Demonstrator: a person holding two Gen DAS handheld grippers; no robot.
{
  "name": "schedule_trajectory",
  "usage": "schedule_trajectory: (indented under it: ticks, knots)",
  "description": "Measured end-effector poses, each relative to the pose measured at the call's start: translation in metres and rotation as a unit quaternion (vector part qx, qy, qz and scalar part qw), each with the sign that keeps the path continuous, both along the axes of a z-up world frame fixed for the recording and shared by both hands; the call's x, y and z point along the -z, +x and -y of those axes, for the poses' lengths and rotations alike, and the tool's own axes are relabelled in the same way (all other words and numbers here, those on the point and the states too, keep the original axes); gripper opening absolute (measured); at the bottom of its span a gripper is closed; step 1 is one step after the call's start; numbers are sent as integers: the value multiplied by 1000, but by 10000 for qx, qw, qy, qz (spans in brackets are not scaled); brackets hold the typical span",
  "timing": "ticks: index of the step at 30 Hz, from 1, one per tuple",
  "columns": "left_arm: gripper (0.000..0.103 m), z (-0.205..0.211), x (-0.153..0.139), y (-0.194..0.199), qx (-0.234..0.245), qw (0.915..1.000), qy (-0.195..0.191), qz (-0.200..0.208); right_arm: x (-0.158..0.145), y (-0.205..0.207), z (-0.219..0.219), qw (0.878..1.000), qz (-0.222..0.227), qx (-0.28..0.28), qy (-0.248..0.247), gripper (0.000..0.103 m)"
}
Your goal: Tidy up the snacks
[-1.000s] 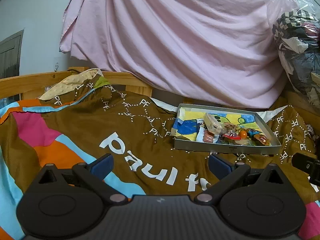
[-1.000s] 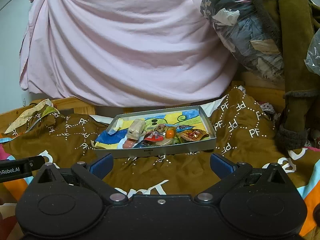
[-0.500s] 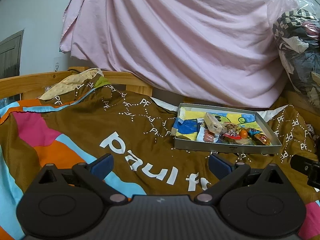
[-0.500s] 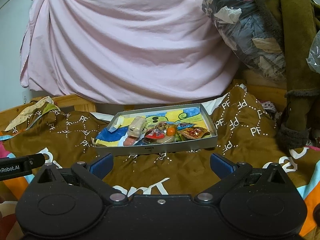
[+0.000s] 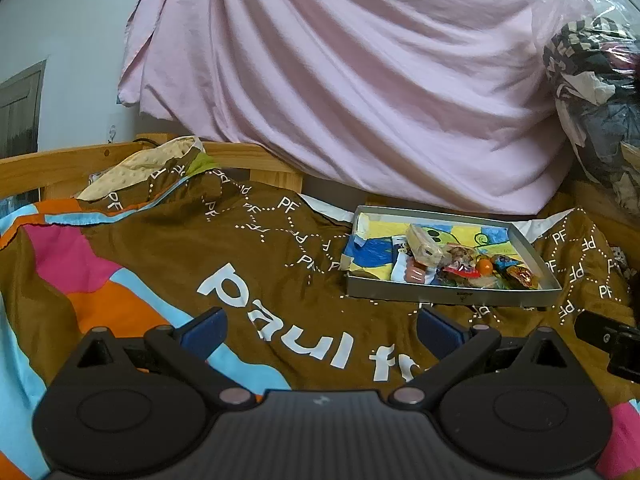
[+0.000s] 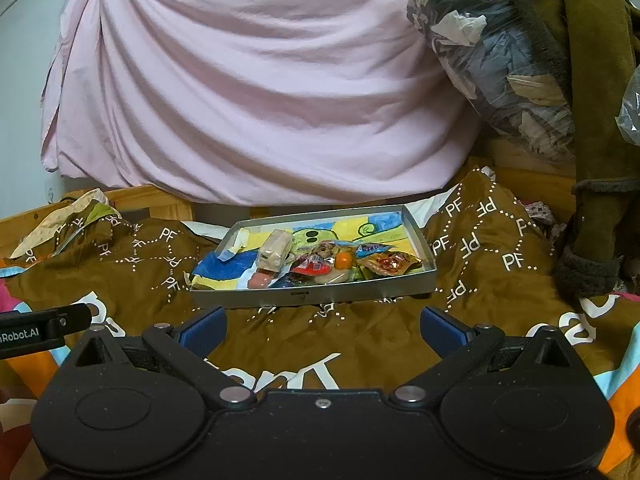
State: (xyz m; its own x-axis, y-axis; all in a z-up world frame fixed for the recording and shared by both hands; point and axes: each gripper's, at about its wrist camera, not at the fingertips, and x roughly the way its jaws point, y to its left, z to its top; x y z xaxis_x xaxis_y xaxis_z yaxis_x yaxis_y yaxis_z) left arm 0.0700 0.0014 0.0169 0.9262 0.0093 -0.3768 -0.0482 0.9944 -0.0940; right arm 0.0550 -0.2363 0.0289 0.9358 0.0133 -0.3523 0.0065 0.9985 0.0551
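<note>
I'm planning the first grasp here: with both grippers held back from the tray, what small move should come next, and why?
Probably ease the right gripper forward toward the shallow grey metal tray. Its jaws stand open and empty, the tray sits straight ahead of it, and the wrapped snacks lie piled near the front wall. The left gripper is off to the side.

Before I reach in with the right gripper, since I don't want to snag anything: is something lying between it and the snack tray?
Nothing visible does. Only brown blanket lies between the open right gripper and the tray.
</note>
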Motion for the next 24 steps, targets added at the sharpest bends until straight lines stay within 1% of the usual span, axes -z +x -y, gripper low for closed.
schedule_trajectory:
  ticks: [5,16,21,24]
  knots:
    - [103,0,0,0,-36,10000,17,-23,0,0,0,10000,-11,-6,-4,102]
    - [103,3,0,0,-113,9997,203,-30,1,1,0,10000,-45,-29,-22,102]
    - [103,4,-2,1,-210,9995,166,-181,2,2,0,10000,-64,-36,-27,102]
    - [103,5,-2,2,-248,9992,207,-240,2,2,1,10000,-69,-33,-23,102]
